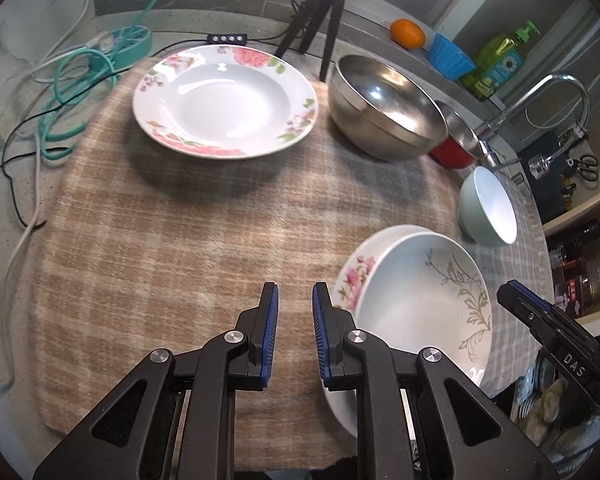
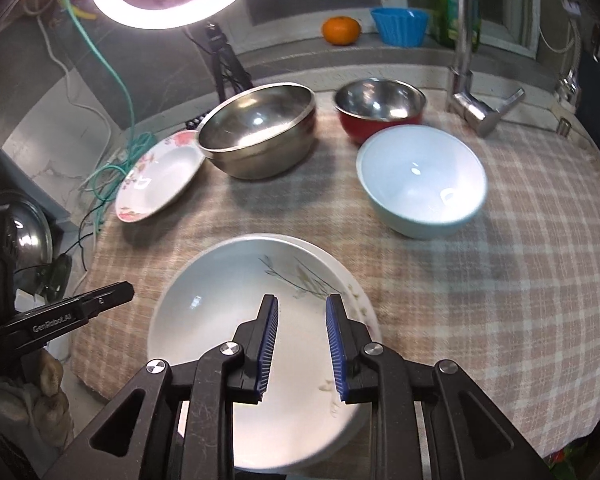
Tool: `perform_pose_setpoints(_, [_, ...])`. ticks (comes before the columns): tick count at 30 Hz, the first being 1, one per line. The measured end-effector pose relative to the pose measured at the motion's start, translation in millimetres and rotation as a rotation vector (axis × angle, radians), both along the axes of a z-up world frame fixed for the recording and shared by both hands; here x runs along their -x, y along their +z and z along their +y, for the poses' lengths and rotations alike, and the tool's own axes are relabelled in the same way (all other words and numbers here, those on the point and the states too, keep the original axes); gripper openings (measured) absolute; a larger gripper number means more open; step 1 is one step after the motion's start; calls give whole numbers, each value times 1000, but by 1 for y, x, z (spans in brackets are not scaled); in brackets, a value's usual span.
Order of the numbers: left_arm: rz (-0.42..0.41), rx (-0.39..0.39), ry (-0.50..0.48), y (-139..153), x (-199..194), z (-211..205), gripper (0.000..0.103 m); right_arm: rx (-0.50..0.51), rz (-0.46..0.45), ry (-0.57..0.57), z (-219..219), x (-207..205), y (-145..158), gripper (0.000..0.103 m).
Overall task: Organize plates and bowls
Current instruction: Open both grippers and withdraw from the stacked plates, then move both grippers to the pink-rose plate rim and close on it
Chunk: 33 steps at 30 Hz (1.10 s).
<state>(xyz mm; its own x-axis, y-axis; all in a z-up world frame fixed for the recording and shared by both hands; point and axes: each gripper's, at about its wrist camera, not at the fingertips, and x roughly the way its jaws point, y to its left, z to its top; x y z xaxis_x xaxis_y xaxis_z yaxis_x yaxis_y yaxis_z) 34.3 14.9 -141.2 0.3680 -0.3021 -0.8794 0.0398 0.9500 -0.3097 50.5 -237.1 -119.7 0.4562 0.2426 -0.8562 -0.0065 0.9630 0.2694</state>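
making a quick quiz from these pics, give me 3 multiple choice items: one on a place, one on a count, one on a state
1. Where is the leaf-pattern plate?
A. stacked on a rose-rimmed plate
B. inside the big steel bowl
C. on the window ledge

2. How many bowls have a bare metal inside?
A. one
B. two
C. four

3. What do the right tongs hold?
A. the pale blue bowl
B. the orange
C. nothing

Answers:
1 A: the rose-rimmed plate peeks out from under it in the left wrist view.
2 B: the big steel bowl and the red-sided bowl.
3 C: the pads stand apart above the plate with nothing between them.
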Motion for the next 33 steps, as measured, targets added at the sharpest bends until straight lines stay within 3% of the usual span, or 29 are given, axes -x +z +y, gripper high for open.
perform_pose_setpoints(7, [-18, 3, 46, 4, -19, 40, 16, -88, -9, 84, 42, -22, 12, 28])
perform_pose_setpoints(14, [-59, -28, 48, 15, -57, 80, 16, -91, 32, 156, 94, -53, 14, 28])
perform_pose_setpoints(20, [-97, -68, 21, 21, -106, 108, 18, -118, 30, 116, 121, -79, 11, 28])
perform_pose_setpoints(26, [-92, -105, -45, 9, -157, 115, 18, -153, 67, 47, 133, -105, -8, 28])
perform_pose_setpoints(33, [-48, -72, -79, -9, -201, 121, 18, -180, 135, -61, 133, -128, -32, 28])
